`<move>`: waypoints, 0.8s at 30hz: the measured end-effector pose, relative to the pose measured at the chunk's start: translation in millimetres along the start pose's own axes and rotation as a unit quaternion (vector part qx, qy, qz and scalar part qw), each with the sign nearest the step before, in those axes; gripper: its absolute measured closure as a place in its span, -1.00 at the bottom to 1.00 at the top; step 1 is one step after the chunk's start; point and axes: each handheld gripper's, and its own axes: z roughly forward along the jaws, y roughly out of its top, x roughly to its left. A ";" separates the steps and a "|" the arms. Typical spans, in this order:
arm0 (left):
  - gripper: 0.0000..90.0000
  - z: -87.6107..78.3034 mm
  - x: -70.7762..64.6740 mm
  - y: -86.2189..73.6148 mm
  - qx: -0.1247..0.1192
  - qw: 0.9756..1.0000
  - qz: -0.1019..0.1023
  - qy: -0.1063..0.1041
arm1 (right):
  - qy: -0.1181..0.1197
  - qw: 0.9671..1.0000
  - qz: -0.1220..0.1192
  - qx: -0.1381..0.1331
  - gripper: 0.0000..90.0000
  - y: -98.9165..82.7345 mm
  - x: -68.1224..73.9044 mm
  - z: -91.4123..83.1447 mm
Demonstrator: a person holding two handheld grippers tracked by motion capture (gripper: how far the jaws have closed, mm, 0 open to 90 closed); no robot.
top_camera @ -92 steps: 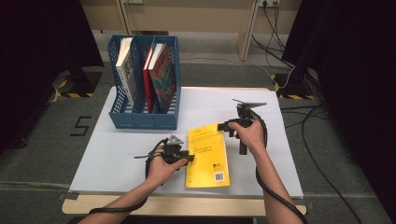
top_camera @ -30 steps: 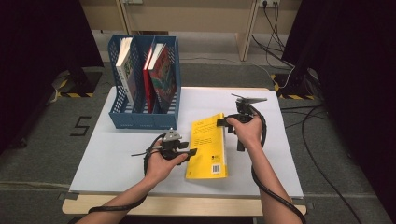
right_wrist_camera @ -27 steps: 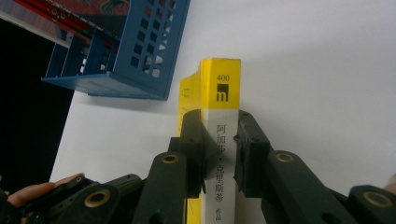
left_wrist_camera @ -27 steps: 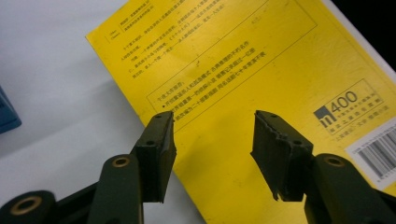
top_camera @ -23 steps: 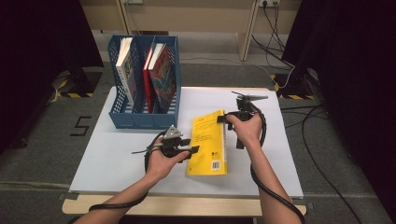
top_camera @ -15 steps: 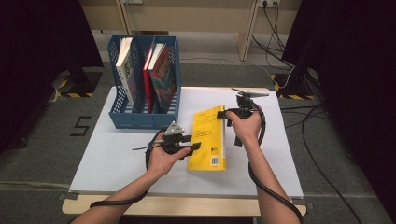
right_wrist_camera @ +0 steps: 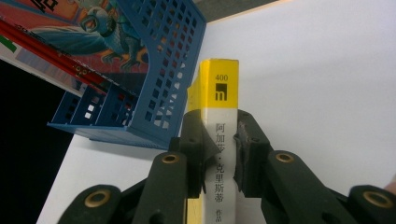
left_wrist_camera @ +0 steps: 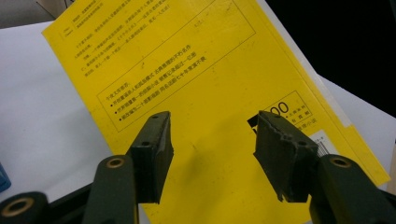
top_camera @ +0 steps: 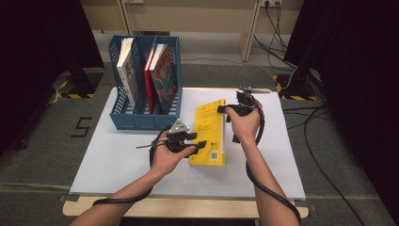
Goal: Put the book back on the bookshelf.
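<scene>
A yellow book (top_camera: 209, 129) stands tilted on the white table (top_camera: 117, 160), its spine side raised. My right gripper (top_camera: 221, 109) is shut on the far end of the spine (right_wrist_camera: 226, 84), one pad on each cover. In the right gripper view the jaws (right_wrist_camera: 220, 144) clamp the white and yellow spine. My left gripper (top_camera: 201, 143) hovers at the book's near left side. Its jaws (left_wrist_camera: 212, 144) have just been opening and stand open over the yellow back cover (left_wrist_camera: 201, 70), with nothing between them.
A blue three-slot file rack (top_camera: 141, 120) stands at the table's back left, close to the book's far end (right_wrist_camera: 159, 107). It holds a white book (top_camera: 124, 66), a red one (top_camera: 151, 70) and a colourful one (top_camera: 164, 75). Cables trail on the floor at right.
The book lay flat; the right gripper has lifted its spine side so it now tilts steeply. The left gripper rose a little beside the book.
</scene>
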 end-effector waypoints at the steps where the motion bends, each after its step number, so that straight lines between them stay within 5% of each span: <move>1: -0.01 0.6 -0.2 0.7 0.001 1.000 0.001 -0.001 | 0.001 1.000 0.002 -0.001 0.69 0.3 1.6 0.2; 24: -0.05 8.0 -18.4 18.8 -0.026 0.999 0.011 -0.031 | -0.026 0.999 -0.016 -0.043 0.69 6.0 21.7 2.8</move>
